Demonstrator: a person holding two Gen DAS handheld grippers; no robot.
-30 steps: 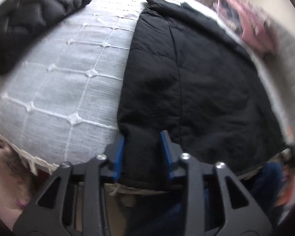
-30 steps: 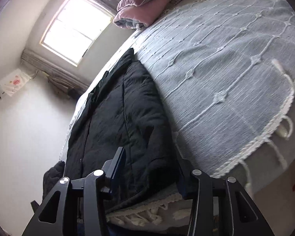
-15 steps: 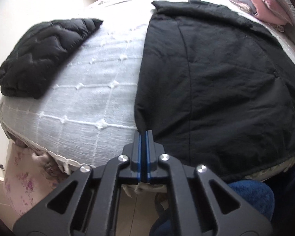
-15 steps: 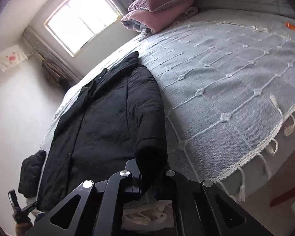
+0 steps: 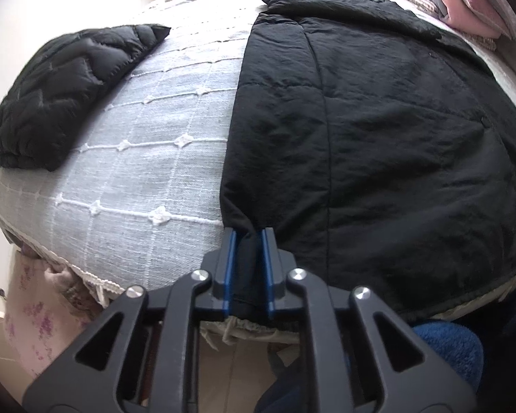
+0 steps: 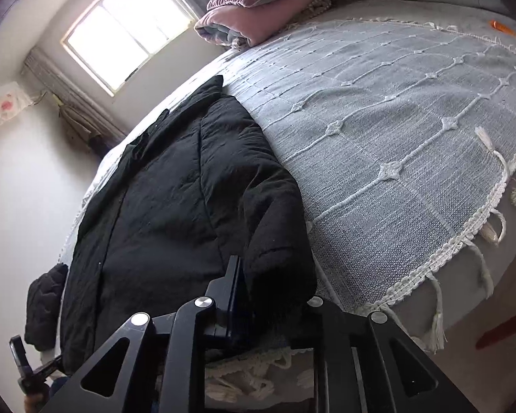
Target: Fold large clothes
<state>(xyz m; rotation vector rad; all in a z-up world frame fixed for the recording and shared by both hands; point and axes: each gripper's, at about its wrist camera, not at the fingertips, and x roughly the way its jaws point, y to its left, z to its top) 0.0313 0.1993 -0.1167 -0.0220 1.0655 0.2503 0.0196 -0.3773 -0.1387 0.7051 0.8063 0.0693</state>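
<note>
Black padded coat, matte and crinkled, lies flat on the bed's pale woven bedspread with raised knotted grid and tasselled fringe. Left tongs and right tongs each pinch its near hem. One quilted black jacket sits folded apart.

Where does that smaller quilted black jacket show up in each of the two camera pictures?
Left wrist view: the quilted jacket lies upper left on the bedspread.
Right wrist view: it sits at the lower left edge, partly hidden.
Shared landmark: the big black coat beside it.
</note>
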